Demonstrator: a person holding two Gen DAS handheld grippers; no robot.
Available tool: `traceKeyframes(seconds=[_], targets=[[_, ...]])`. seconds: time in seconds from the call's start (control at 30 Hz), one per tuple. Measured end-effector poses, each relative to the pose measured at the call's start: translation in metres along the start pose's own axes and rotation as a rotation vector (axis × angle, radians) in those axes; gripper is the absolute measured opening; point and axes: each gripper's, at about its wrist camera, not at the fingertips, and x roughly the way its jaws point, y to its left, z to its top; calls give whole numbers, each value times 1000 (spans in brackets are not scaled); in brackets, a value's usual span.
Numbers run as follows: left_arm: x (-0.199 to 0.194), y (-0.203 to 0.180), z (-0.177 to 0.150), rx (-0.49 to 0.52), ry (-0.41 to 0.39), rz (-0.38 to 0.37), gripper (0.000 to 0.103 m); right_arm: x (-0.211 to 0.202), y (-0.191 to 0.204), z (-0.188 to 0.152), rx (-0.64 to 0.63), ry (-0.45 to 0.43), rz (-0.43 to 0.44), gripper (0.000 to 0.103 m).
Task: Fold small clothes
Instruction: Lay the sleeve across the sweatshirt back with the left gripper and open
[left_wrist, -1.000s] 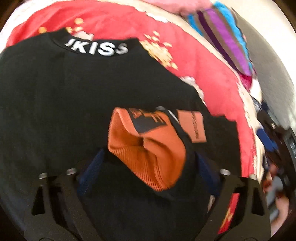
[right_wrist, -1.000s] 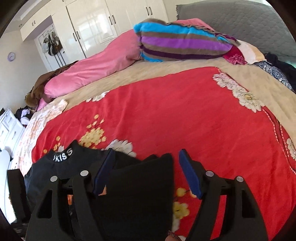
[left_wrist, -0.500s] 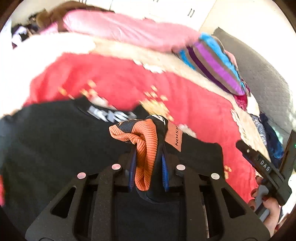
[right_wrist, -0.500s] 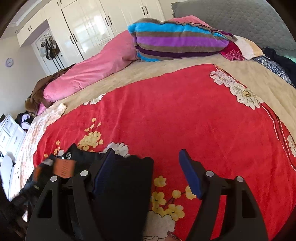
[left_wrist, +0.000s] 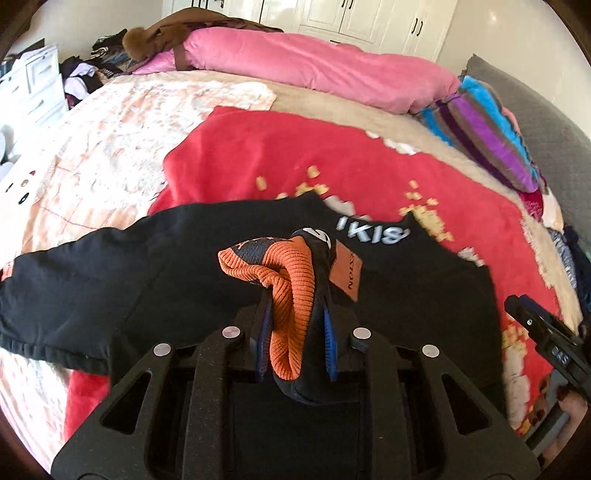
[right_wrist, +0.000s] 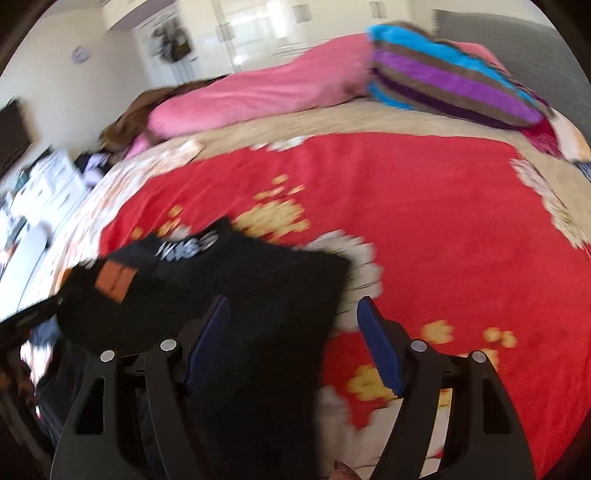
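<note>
A black shirt (left_wrist: 110, 266) with white collar lettering lies flat on the red floral blanket (left_wrist: 332, 158). My left gripper (left_wrist: 295, 332) is shut on the shirt's orange ribbed cuff (left_wrist: 291, 295) and lifts it above the shirt body. A brown label (left_wrist: 347, 269) hangs beside the cuff. In the right wrist view my right gripper (right_wrist: 291, 339) is open and empty, over the shirt's right edge (right_wrist: 288, 295). The lifted cuff with its label (right_wrist: 114, 280) shows at the left there. The right gripper's body shows at the far right of the left wrist view (left_wrist: 546, 339).
A pink duvet (left_wrist: 314, 62) and a striped blanket (left_wrist: 487, 129) lie at the head of the bed. A grey headboard (left_wrist: 546, 122) stands at the right. White drawers (left_wrist: 33, 85) and piled clothes are at the far left.
My left gripper has shut on the orange cuff and lifted it, tilting the view up. My right gripper has let go of the black fabric and moved right; its view is blurred.
</note>
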Motion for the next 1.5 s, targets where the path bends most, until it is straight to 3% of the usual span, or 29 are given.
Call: traceKeyframes(seconds=[0.1, 0.3, 0.4, 0.67, 0.83, 0.9, 0.97, 1.0, 1.2, 1.37, 1.5], targets=[[8, 9, -6, 0, 14, 9, 18, 15, 16, -8, -36, 46, 38, 70], [23, 25, -17, -18, 40, 37, 28, 41, 20, -20, -86, 131, -7, 71], [24, 33, -22, -44, 53, 30, 36, 44, 26, -24, -113, 132, -4, 78], [-7, 60, -14, -87, 27, -3, 45, 30, 21, -14, -82, 84, 41, 79], [-16, 74, -16, -112, 24, 32, 38, 29, 21, -14, -80, 89, 42, 79], [-16, 82, -17, -136, 40, 3, 25, 28, 21, -14, -83, 86, 41, 79], [-13, 82, -18, -118, 49, 20, 10, 28, 21, -14, -77, 86, 43, 79], [-11, 79, -19, -93, 48, 29, 7, 28, 21, -14, -77, 86, 41, 79], [5, 61, -22, 3, 82, -22, 7, 29, 21, -15, -73, 92, 38, 79], [10, 69, -22, -78, 95, -101, 16, 31, 24, -17, -94, 97, 29, 79], [8, 76, -19, -137, 78, -168, 17, 32, 25, -18, -98, 100, 25, 79]])
